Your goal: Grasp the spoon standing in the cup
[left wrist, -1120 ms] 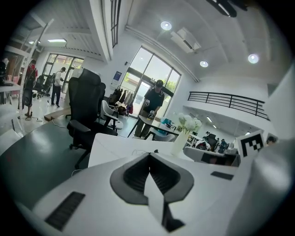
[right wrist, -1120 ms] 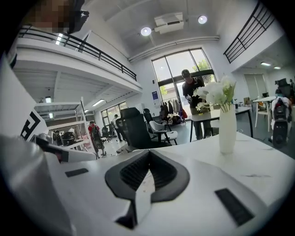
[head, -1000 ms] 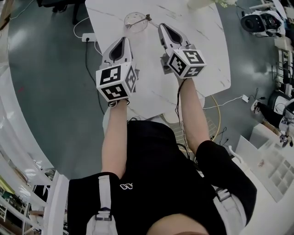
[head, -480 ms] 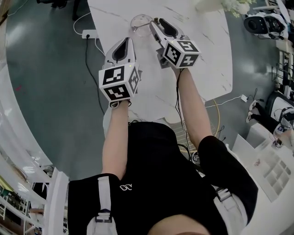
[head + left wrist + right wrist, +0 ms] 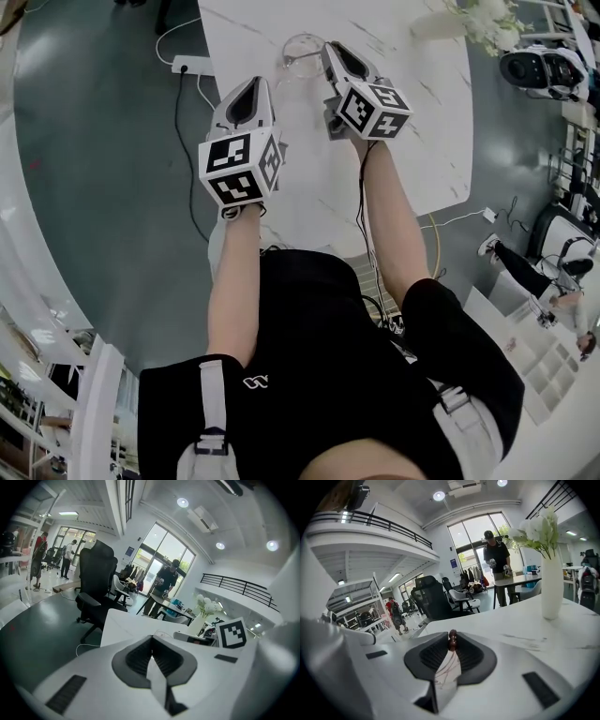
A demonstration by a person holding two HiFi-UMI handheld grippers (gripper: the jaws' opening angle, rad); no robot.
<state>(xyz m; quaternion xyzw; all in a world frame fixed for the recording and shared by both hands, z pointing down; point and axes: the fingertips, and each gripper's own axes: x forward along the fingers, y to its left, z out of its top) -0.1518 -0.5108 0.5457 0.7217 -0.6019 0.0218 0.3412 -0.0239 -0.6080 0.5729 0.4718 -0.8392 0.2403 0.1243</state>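
A clear glass cup (image 5: 297, 60) stands on the white marble table (image 5: 422, 122), near its far left edge. My right gripper (image 5: 330, 51) reaches to the cup's right rim. In the right gripper view the spoon's dark red-brown handle end (image 5: 452, 641) sits pinched at the tips of the right gripper (image 5: 452, 644), whose jaws are closing on it. The rest of the spoon is hidden. My left gripper (image 5: 252, 86) hovers left of the cup and nearer to me, shut and empty, as the left gripper view also shows it (image 5: 151, 641).
A white vase of white flowers (image 5: 551, 585) stands on the table to the right, at the far right corner (image 5: 473, 19) in the head view. A power strip (image 5: 190, 65) lies on the floor at left. A black office chair (image 5: 96, 590) and a standing person (image 5: 497, 557) are beyond the table.
My right gripper has moved left and forward up to the cup, and the spoon's handle now sits between its jaws. The left gripper has hardly moved.
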